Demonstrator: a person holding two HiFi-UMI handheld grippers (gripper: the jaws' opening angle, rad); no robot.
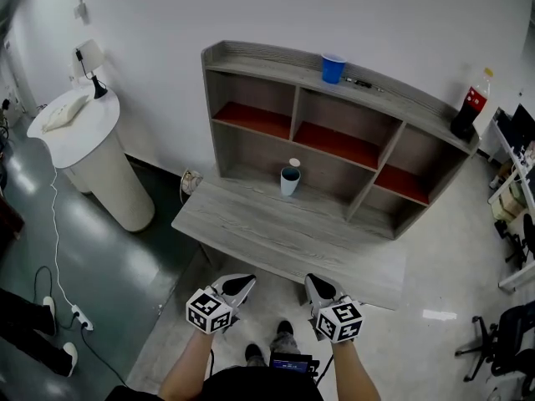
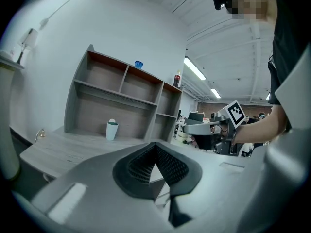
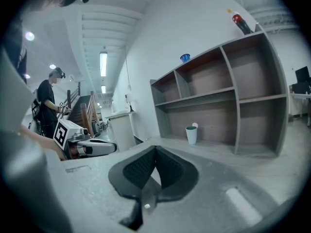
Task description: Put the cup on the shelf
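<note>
Both tongs, the left gripper [image 1: 237,285] and the right gripper [image 1: 321,290], are pressed together on nothing and held low near the person's body, well apart from the shelf [image 1: 251,57]. A pale cup [image 1: 290,180] stands upright in the lower middle bay, on the desk [image 1: 276,232] surface. A blue cup [image 1: 333,68] stands on the shelf's top board. This fits either a cup already placed or the pale one waiting for a higher board. Count: two cups, one bottle [image 1: 470,107], six bays, and perhaps a small white lid behind the pale cup.
</note>
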